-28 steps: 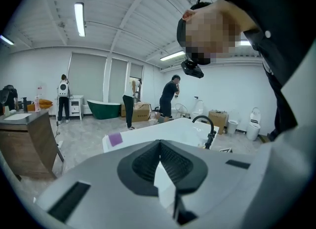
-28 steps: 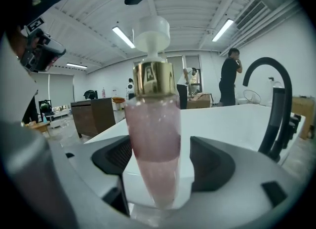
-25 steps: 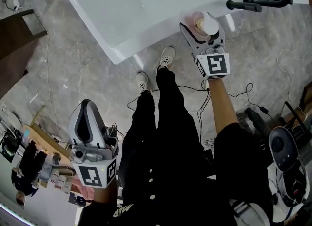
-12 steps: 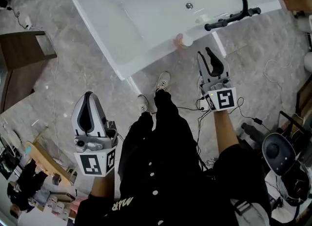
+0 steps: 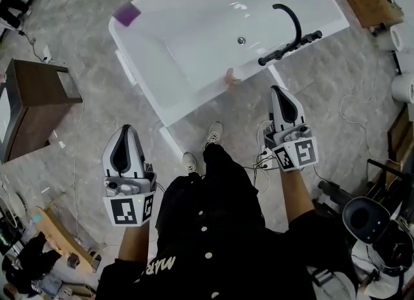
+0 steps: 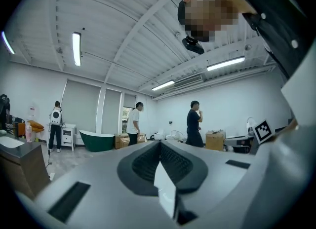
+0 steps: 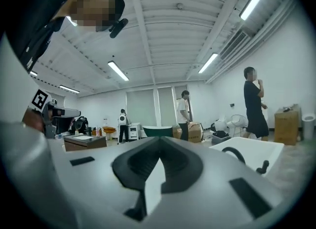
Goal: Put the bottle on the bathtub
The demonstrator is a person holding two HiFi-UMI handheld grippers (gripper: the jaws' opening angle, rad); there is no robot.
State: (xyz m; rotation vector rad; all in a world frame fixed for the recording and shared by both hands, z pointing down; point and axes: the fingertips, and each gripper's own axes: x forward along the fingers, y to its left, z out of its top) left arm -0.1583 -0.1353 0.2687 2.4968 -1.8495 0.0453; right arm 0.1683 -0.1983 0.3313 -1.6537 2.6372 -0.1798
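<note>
Bottle (image 5: 231,78) stands upright on the near rim of the white bathtub (image 5: 187,101), beside the black faucet (image 5: 289,46); its long axis is vertical, cap up. Right gripper (image 5: 279,92): fingers have just closed, pressed together on nothing. Left gripper (image 5: 124,130): fingers pressed together, empty.

Head view. I see a grey marbled floor (image 5: 97,98) carrying a white bathtub (image 5: 194,33), set at a slant in the far middle. On the tub's near rim stands a small pinkish bottle (image 5: 231,77), just left of the black faucet (image 5: 289,33) mounted on the same rim. A purple object (image 5: 127,13) rests on the rim's far-left corner. Also on the floor: a dark wooden cabinet (image 5: 35,108) at left, a cardboard box (image 5: 372,1) far right, and two shoes (image 5: 215,134) near the tub.
</note>
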